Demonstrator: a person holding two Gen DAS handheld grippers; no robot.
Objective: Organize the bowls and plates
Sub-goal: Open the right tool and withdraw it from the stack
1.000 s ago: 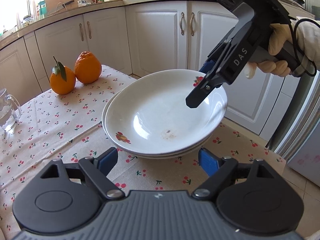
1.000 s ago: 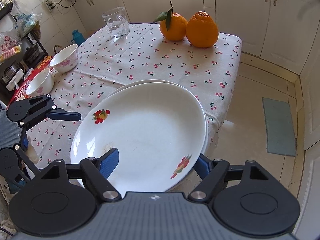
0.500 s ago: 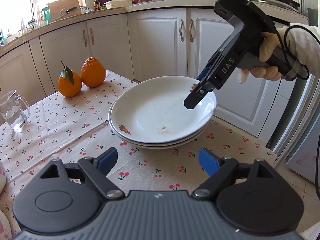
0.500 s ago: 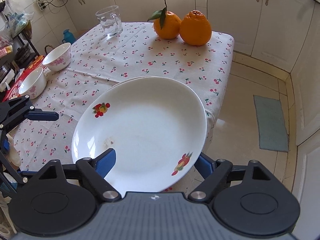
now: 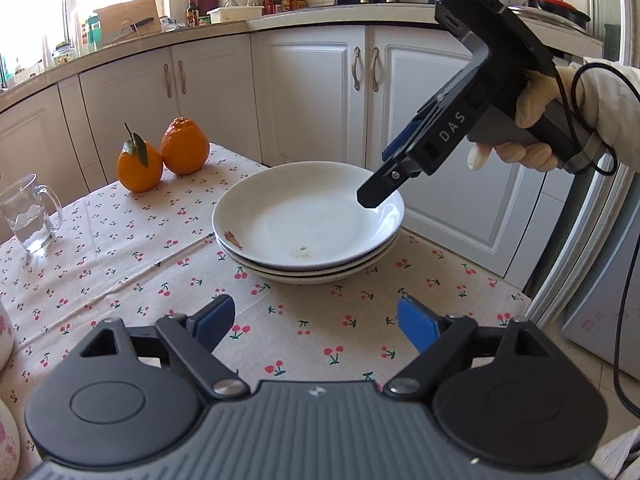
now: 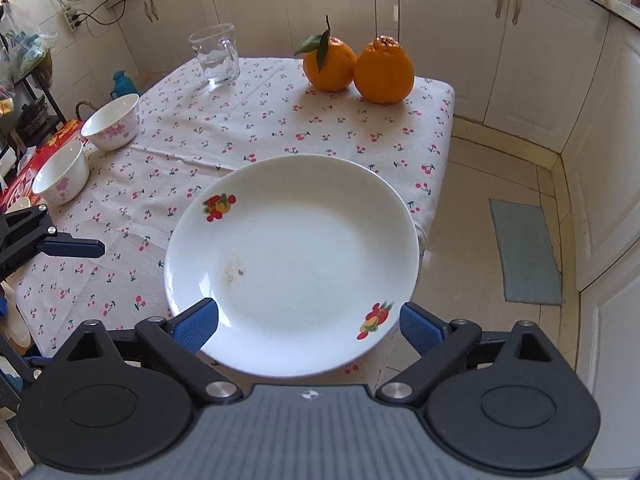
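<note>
White round plates (image 5: pixel 308 220) stacked near surface (image 5: pixel 120 248) corner: done. Two white flowered bowls (image 6: pixel 114 122) apart at far edge: left. Left tongs (image 5: pixel 316 320) wide, empty. Right tongs (image 6: pixel 308 320) wide, empty.

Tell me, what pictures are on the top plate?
Little red-and-yellow fruit on the top plate; clearest in the right wrist view.

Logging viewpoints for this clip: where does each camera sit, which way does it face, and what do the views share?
Left wrist: low over the table, facing the kitchen cabinets; shows the open left gripper and the gloved hand holding the right gripper.
Right wrist: above the table edge, looking down; shows the open right gripper and left gripper.
Shared: plate stack, oranges, glass mug.
</note>
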